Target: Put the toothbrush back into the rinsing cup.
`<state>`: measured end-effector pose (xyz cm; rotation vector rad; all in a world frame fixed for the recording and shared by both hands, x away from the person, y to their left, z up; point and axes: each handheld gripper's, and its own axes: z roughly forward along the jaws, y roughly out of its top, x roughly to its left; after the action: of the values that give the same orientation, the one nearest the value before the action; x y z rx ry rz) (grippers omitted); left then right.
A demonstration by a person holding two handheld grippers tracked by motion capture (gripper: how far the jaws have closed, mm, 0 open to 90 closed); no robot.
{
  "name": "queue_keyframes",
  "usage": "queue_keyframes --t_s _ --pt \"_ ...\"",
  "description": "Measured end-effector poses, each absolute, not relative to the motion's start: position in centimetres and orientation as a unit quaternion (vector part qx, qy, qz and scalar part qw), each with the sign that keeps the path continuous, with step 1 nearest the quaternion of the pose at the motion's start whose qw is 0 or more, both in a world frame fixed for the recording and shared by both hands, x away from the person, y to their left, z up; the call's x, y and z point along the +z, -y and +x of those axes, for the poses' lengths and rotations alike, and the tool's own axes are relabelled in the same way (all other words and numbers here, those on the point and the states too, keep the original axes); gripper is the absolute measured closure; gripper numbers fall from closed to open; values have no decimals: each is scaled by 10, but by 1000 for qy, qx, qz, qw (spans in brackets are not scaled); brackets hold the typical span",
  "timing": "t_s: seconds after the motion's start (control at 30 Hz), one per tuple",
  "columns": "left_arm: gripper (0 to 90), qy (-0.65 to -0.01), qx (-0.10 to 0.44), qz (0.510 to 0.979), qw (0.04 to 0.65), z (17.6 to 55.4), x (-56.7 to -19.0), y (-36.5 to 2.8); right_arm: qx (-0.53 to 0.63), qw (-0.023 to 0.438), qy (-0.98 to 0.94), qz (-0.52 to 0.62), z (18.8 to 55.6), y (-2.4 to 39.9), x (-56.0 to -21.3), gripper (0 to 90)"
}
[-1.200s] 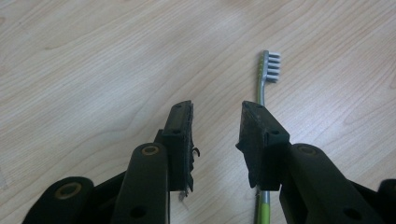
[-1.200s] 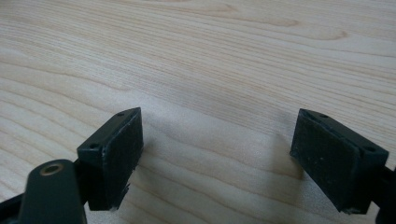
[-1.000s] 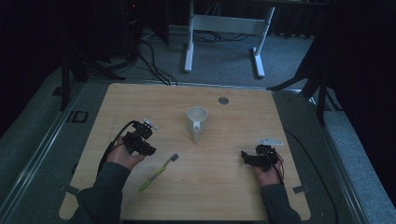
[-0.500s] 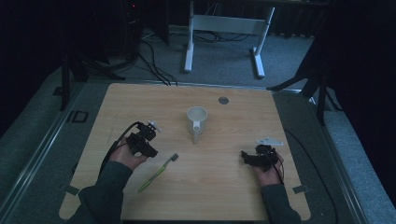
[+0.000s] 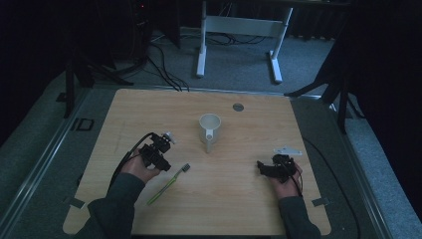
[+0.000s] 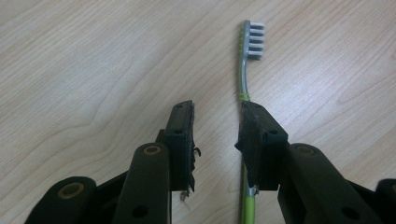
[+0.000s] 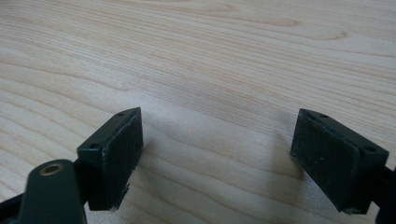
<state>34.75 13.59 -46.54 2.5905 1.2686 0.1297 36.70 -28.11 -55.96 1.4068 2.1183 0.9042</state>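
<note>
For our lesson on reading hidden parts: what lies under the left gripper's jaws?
Under the left gripper lies bare wooden table and a toothbrush. Its bristle head and neck show; one jaw covers a stretch of the green handle, which reappears below.

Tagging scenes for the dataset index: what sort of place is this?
Likely a lab or recording studio: a bare wooden table with only a toothbrush and mug, dark curtains around, cables on grey carpet, and a white desk frame behind.
</note>
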Motion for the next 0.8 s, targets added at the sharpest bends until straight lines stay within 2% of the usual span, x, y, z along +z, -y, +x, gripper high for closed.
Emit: queue_keyframes --t_s 0.8 --pt "671 -431 -11 897 93 349 -480 -125 327 219 -766 509 367 281 -560 165"
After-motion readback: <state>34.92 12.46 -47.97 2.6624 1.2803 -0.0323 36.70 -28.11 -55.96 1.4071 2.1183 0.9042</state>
